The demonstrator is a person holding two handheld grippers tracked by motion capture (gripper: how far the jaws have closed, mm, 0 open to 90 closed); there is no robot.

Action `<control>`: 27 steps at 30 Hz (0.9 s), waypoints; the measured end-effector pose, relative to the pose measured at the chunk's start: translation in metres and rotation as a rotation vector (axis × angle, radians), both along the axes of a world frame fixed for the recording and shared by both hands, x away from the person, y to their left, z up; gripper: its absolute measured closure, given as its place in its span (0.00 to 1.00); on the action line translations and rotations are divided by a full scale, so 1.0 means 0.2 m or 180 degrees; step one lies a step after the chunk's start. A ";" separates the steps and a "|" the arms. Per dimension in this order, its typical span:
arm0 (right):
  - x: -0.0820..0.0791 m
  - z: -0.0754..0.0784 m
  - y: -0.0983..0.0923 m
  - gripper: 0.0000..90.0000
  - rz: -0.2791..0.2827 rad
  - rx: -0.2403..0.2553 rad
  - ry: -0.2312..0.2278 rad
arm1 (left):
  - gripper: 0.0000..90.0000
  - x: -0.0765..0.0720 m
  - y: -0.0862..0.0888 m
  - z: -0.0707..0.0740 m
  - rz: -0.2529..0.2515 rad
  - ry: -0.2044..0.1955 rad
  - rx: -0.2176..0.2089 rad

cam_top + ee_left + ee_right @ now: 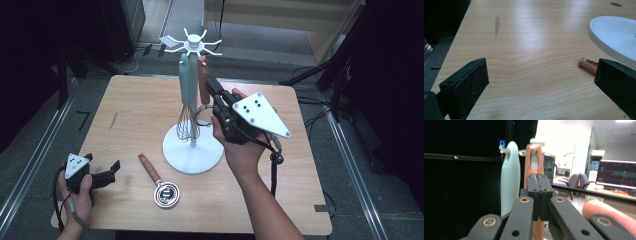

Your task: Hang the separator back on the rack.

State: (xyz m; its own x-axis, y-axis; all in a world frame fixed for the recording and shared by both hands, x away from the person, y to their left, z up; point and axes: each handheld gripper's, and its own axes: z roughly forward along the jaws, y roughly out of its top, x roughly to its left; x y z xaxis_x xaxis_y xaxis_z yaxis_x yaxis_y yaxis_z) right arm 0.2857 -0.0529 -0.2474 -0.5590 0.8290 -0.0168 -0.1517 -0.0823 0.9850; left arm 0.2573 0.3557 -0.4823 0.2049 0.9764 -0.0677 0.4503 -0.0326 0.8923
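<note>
In the right gripper view the closed fingers (539, 195) cover the middle of the wooden handle (537, 157), so any grip on it cannot be told. In the high view the hand hides that utensil's lower end. In the left gripper view the white stand base (616, 35) is cut off at the right edge, and one finger (616, 82) hides most of the wooden-handled strainer (587, 65).

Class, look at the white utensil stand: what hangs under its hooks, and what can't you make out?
Under the stand's hooks hang a whisk with a mint handle and a wooden-handled utensil. The right gripper, jaws shut, covers that utensil's lower end, so its type stays hidden.
</note>
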 end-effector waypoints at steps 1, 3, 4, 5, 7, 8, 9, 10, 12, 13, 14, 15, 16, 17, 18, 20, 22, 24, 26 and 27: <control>0.00 0.01 0.00 1.00 0.0010 0.0003 -0.0031 | 0.00 0.00 0.00 0.00 0.0000 -0.0001 -0.0002; 0.00 0.02 0.00 1.00 0.0016 0.0025 -0.0065 | 0.00 0.00 0.00 0.00 0.0001 -0.0001 0.0000; 0.01 0.03 0.00 1.00 0.0024 0.0056 -0.0087 | 0.00 0.00 0.00 0.00 -0.0003 -0.0001 0.0003; 0.01 0.04 -0.01 1.00 0.0012 0.0078 -0.0110 | 0.00 0.00 0.00 0.00 -0.0005 0.0003 0.0000; 0.01 0.05 -0.01 1.00 0.0026 0.0095 -0.0116 | 0.00 0.00 0.00 0.00 -0.0011 0.0008 -0.0002; 0.02 0.05 -0.01 1.00 0.0046 0.0095 -0.0168 | 0.00 0.00 0.00 0.00 -0.0016 0.0004 0.0004; 0.02 0.05 -0.01 1.00 0.0046 0.0095 -0.0168 | 0.00 0.00 0.00 0.00 -0.0016 0.0004 0.0004; 0.03 0.06 0.00 1.00 0.0073 0.0072 -0.0212 | 0.00 0.00 0.00 0.00 -0.0014 0.0006 0.0004; 0.03 0.06 0.02 1.00 0.0095 0.0086 -0.0264 | 0.00 0.00 0.00 0.00 -0.0013 0.0007 0.0001; 0.03 0.06 0.02 1.00 0.0093 0.0083 -0.0283 | 0.00 0.00 0.00 0.00 -0.0014 0.0006 -0.0001; 0.03 0.06 0.03 1.00 0.0075 0.0092 -0.0290 | 0.00 0.00 0.00 0.00 -0.0014 0.0005 -0.0001; 0.03 0.07 0.03 1.00 0.0058 0.0100 -0.0295 | 0.00 0.00 0.00 0.00 -0.0014 0.0005 -0.0001; 0.03 0.07 0.04 1.00 0.0019 0.0103 -0.0304 | 0.00 0.00 0.00 0.00 -0.0015 0.0001 -0.0005; 0.03 0.07 0.04 1.00 -0.0005 0.0110 -0.0308 | 0.00 0.00 0.00 0.00 -0.0015 0.0001 -0.0005; 0.03 0.07 0.04 1.00 -0.0005 0.0132 -0.0312 | 0.00 0.00 0.00 0.00 -0.0018 0.0002 -0.0008; 0.03 0.08 0.03 1.00 -0.0012 0.0148 -0.0324 | 0.00 0.00 0.00 0.00 -0.0021 0.0003 -0.0009; 0.03 0.08 0.04 1.00 -0.0015 0.0142 -0.0339 | 0.00 0.00 0.00 0.00 -0.0021 0.0003 -0.0009; 0.02 0.09 0.04 1.00 -0.0010 0.0134 -0.0331 | 0.00 0.00 0.00 0.00 -0.0023 0.0001 -0.0007; 0.02 0.09 0.04 1.00 -0.0021 0.0159 -0.0344 | 0.00 0.00 0.00 0.00 -0.0028 0.0008 -0.0012; 0.02 0.09 0.03 1.00 -0.0006 0.0156 -0.0335 | 0.00 0.00 0.00 0.00 -0.0026 0.0006 -0.0008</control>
State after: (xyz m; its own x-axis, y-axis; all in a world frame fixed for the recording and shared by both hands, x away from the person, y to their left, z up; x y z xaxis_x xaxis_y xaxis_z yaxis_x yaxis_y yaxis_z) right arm 0.2901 -0.0461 -0.2299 -0.5548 0.8313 -0.0347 -0.2544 -0.1297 0.9584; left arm 0.2570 0.3558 -0.4824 0.2127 0.9746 -0.0707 0.4518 -0.0340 0.8915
